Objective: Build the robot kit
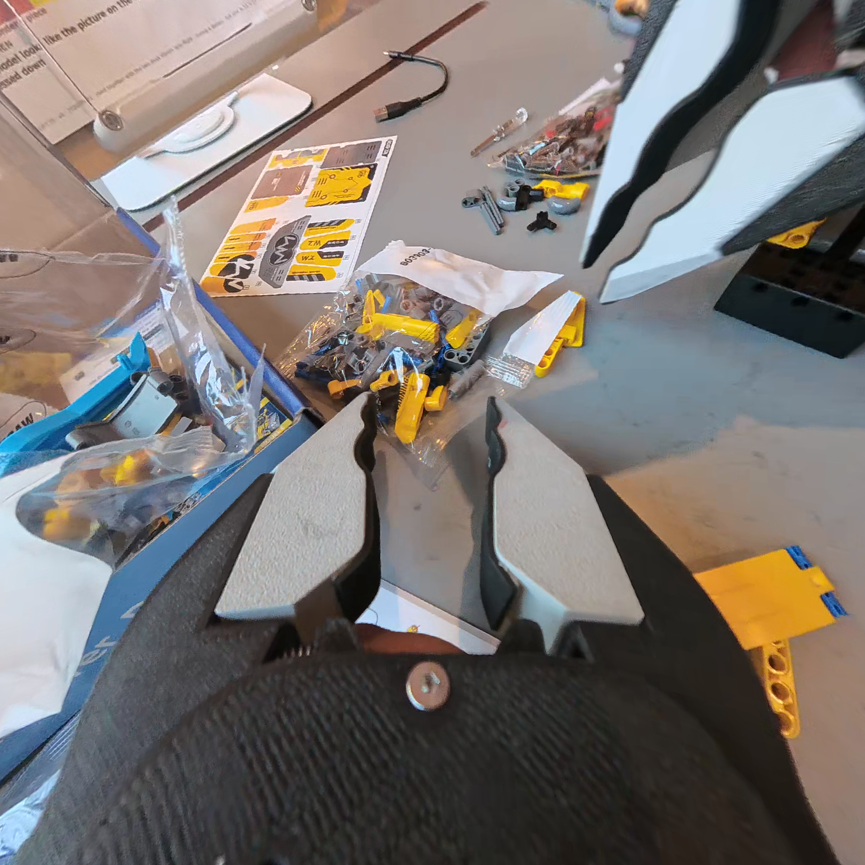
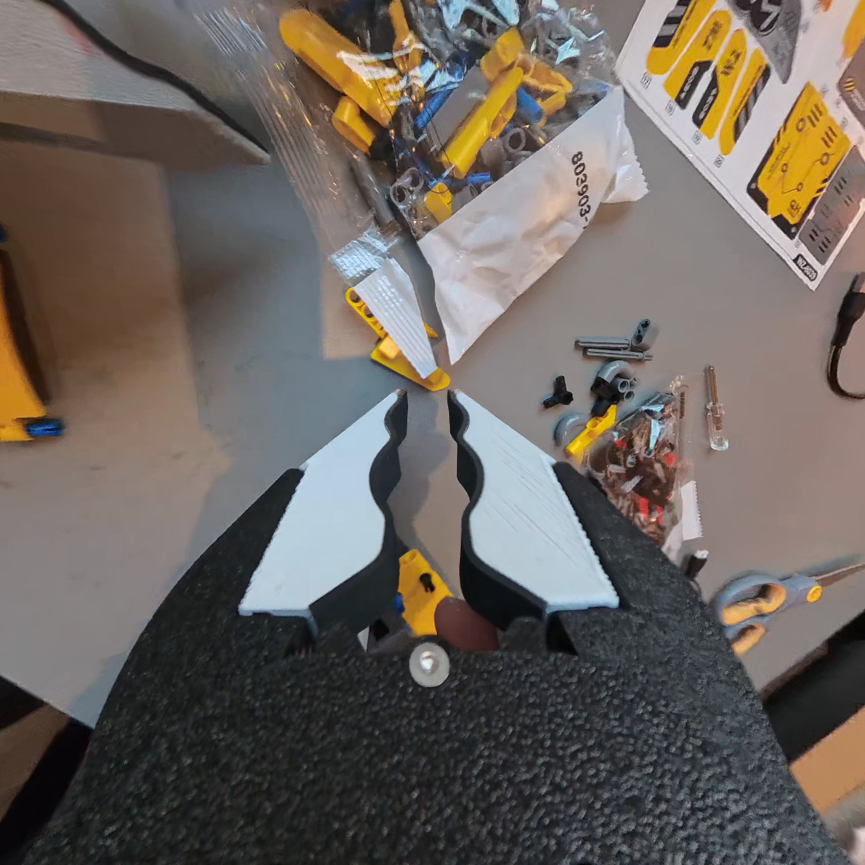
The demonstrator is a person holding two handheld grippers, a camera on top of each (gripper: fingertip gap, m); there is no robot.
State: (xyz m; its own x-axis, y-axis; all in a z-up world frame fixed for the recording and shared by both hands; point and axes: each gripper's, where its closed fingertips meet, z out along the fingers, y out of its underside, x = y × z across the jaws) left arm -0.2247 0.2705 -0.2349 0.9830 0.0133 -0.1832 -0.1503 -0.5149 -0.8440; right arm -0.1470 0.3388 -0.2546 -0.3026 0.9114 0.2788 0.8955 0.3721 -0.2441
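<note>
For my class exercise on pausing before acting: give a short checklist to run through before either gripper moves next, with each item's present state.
1. Left gripper jaws apart: ok, open.
2. Left gripper empty: ok, the tips sit at the near corner of the parts bag without clamping it.
3. Right gripper jaws apart: ok, narrowly open, holding nothing.
4. Small wrapped yellow piece free to take: ok, it lies alone just ahead of the right tips.
5. Parts bag sealed: cannot tell.
6. Grippers apart from each other: ok, the right gripper hangs up and to the right in the left wrist view.
</note>
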